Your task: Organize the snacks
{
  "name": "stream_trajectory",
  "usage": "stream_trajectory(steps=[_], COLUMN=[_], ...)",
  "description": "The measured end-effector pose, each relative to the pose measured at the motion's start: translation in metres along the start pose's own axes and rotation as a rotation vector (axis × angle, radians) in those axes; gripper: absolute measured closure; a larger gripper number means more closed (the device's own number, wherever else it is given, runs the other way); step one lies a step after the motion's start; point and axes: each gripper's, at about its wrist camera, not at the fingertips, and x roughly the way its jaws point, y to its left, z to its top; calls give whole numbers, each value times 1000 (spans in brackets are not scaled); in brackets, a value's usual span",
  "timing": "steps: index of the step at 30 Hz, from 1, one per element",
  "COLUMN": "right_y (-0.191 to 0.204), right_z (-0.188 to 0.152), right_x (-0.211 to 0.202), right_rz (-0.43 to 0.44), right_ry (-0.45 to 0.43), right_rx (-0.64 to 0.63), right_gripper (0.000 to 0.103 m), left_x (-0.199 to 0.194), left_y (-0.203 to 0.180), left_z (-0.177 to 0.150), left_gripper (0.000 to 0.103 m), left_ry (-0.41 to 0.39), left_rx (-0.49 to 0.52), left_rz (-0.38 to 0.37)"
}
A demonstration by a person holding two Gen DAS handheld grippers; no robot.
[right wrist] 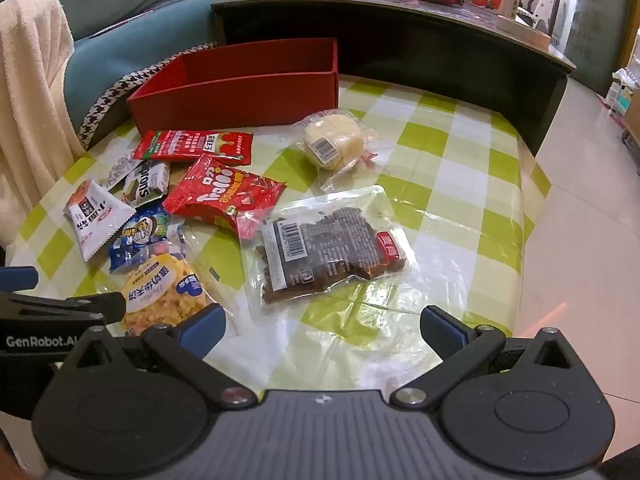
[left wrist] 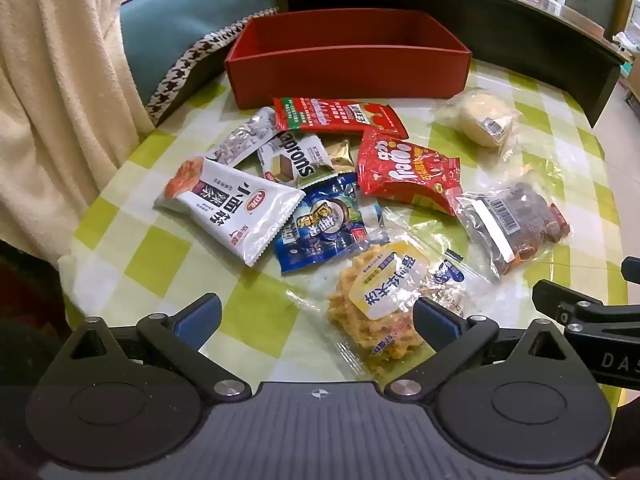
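- Left gripper (left wrist: 316, 312): jaws spread wide, nothing between them, poised above the near edge of the snack pile.
- Right gripper (right wrist: 322, 322): jaws likewise spread and empty, above bare checked tablecloth (right wrist: 460, 168).
- Snacks: yellow crisp packet (left wrist: 384, 312) nearest; dark dried-fruit pack (right wrist: 328, 244), red packet (left wrist: 408, 168) and pale bun (right wrist: 334, 144) loose on the table.
- Red box (left wrist: 348, 68): beyond the pile, apparently empty; sorting judged not yet begun.

Both wrist views angled down over table (left wrist: 120, 264), close; share snack pile, red box (right wrist: 240, 92).
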Motion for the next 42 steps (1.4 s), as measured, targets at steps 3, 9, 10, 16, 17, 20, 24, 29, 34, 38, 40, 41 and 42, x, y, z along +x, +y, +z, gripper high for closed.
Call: stream_trajectory(steps=[3, 9, 10, 16, 17, 20, 24, 29, 34, 38, 40, 41, 42], right_y=[0, 1, 1, 1, 1, 0, 0, 1, 3, 2, 1, 1, 1], right_z=[0, -1, 0, 0, 0, 0, -1, -1, 2, 0, -1, -1, -1], right_x=[0, 1, 1, 3, 3, 3, 3, 3, 6, 4, 4, 4, 4], right_rz=[-1, -4, -4, -7, -7, -5, -4, -4, -4, -5, -4, -3, -3], right_ry=[1, 5, 5, 11, 11, 10, 11, 11, 14, 15, 14, 14, 14], right_rx=[-1, -3, -3, -4, -4, -4, -5, -6, -6, -6, -6, -6, -6], right_gripper=[0, 0, 0, 0, 0, 0, 0, 0, 0, 0, 0, 0, 0], left_x=[0, 1, 2, 3, 3, 3, 3, 3, 3, 2, 3, 3, 3], left_y=[0, 0, 0, -1, -2, -2, -3, -4, -4, -5, -4, -4, -4], left_z=[0, -1, -2, -2, -2, -2, -3, -3, -4, -4, -3, -3, -3], left_gripper=[0, 1, 1, 1, 1, 1, 1, 1, 1, 1, 1, 1, 1], left_ry=[3, 5, 5, 6, 6, 8, 8, 9, 10, 11, 10, 11, 11], left_rx=[-1, 3, 2, 6, 7, 7, 9, 10, 12, 13, 12, 13, 12], left_rz=[2, 5, 7, 5, 4, 5, 3, 2, 2, 1, 1, 1, 1])
